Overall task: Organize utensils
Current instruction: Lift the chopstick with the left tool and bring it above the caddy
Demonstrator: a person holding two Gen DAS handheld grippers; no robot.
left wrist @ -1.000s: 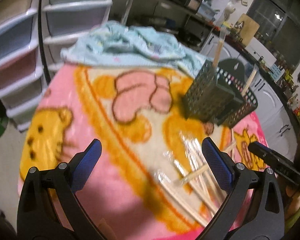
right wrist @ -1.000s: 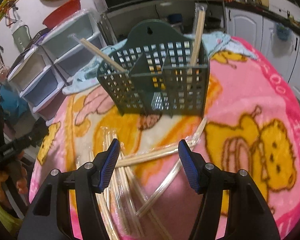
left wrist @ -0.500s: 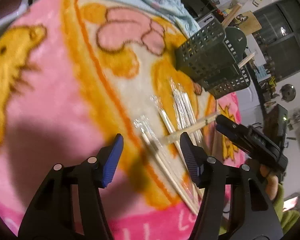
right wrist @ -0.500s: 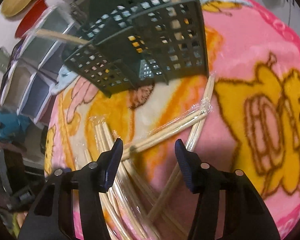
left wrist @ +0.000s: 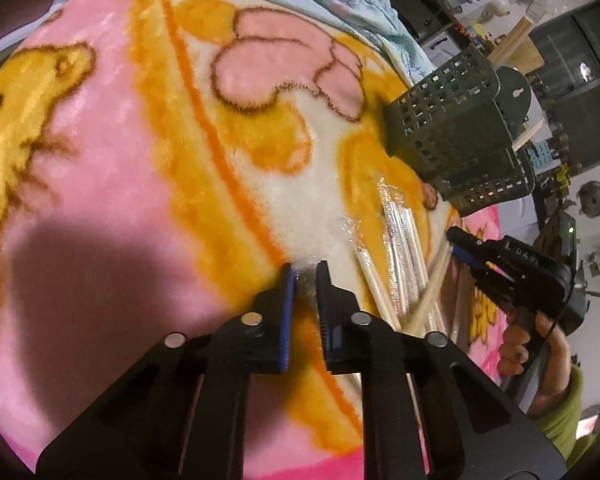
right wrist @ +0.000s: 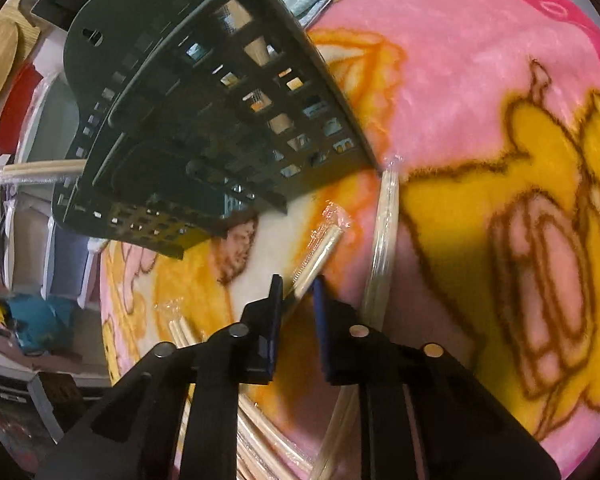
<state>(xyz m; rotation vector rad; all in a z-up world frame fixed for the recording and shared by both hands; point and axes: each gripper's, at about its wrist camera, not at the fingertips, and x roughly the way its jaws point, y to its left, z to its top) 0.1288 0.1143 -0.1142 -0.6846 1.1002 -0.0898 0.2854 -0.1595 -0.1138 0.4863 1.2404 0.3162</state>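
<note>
Both grippers (left wrist: 305, 273) (right wrist: 297, 286) just closed on wrapped chopsticks (right wrist: 316, 254) over pink blanket (left wrist: 112, 184) (cartoon-printed).

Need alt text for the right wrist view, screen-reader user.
The right hand-held gripper has just closed on a plastic-wrapped pair of wooden chopsticks lying on a pink and yellow cartoon blanket. A dark green perforated utensil basket stands just beyond, with more wrapped chopsticks scattered around.

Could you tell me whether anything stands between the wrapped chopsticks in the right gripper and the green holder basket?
Nothing visible does. The right gripper has just closed on a wrapped chopstick pair, and only bare blanket lies between it and the basket, whose top is open.
</note>
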